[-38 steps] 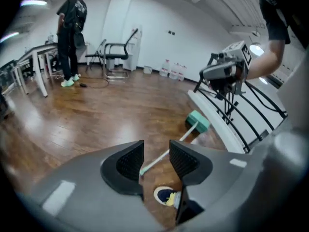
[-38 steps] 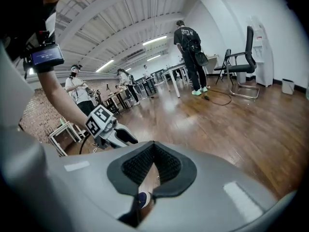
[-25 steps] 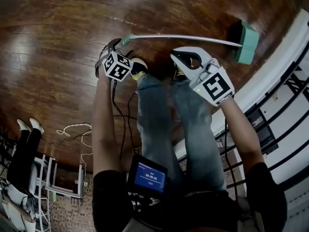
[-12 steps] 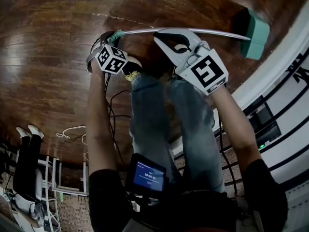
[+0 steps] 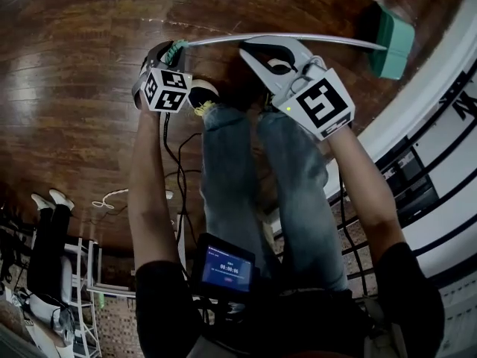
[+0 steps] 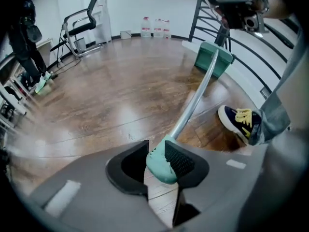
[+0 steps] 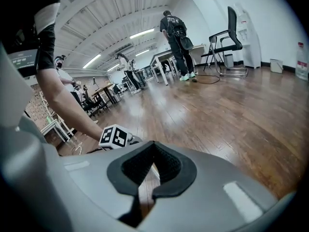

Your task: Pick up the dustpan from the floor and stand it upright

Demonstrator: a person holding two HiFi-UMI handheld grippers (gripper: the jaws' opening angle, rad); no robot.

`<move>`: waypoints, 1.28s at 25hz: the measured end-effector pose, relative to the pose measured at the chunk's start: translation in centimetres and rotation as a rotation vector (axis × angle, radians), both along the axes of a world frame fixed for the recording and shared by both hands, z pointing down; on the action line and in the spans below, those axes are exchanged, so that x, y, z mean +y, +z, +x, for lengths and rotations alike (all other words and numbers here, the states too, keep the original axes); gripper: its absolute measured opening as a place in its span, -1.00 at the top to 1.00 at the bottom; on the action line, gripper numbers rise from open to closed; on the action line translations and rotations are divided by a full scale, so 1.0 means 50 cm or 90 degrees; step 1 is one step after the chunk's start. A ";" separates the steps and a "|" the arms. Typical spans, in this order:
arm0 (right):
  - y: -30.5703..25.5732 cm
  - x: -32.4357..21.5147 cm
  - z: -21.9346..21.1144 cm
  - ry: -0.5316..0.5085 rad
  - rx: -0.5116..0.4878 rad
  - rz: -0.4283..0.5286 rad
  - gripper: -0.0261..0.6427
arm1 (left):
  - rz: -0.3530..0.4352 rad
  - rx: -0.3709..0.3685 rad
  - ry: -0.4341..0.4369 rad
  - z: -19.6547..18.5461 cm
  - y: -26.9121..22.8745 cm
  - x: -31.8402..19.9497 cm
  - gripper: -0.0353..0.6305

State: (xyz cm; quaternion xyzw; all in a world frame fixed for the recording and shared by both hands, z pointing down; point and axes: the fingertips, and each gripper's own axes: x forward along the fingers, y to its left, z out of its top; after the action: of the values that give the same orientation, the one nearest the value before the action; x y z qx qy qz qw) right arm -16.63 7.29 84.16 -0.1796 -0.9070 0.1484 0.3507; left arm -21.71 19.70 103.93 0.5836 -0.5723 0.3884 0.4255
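Observation:
The dustpan lies on the wooden floor: a teal pan (image 5: 391,36) (image 6: 212,59) at the far right and a long metal shaft (image 5: 283,39) (image 6: 193,100) running left to a teal grip (image 5: 175,51) (image 6: 161,166). My left gripper (image 5: 165,54) (image 6: 157,151) points steeply down over that grip. Its jaws are closing, and both pads touch the teal grip between them. My right gripper (image 5: 250,49) (image 7: 154,146) hovers just before the middle of the shaft, its tips together with nothing between them.
The person's dark shoes (image 5: 201,95) (image 6: 239,122) stand just behind the shaft. A white curved base with black railing (image 5: 440,118) runs along the right. A cable (image 5: 112,198) lies on the floor at left. An office chair (image 6: 79,25) and a standing person (image 7: 176,33) are farther off.
My left gripper has come down over the teal grip and its jaws have closed onto it. My right gripper has shifted forward and left, up to the shaft.

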 end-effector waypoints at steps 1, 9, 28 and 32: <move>-0.018 -0.004 -0.002 0.006 -0.001 0.001 0.91 | 0.016 -0.003 -0.002 -0.005 -0.029 -0.013 0.53; -0.209 -0.037 -0.007 0.048 -0.043 0.007 0.91 | 0.140 -0.024 0.003 -0.019 -0.299 -0.144 0.53; -0.655 -0.384 0.249 0.276 -0.163 0.096 0.91 | 0.290 -0.364 0.286 0.185 -0.883 -0.653 0.56; -0.715 -0.432 0.283 0.317 -0.183 0.109 0.91 | 0.346 -0.392 0.368 0.248 -0.975 -0.737 0.55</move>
State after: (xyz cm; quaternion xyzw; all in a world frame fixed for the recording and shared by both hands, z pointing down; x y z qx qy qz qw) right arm -2.47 -14.32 48.44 0.0598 -0.9727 0.1258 0.1857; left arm -9.33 -17.17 55.17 0.6663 -0.5669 0.4812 -0.0554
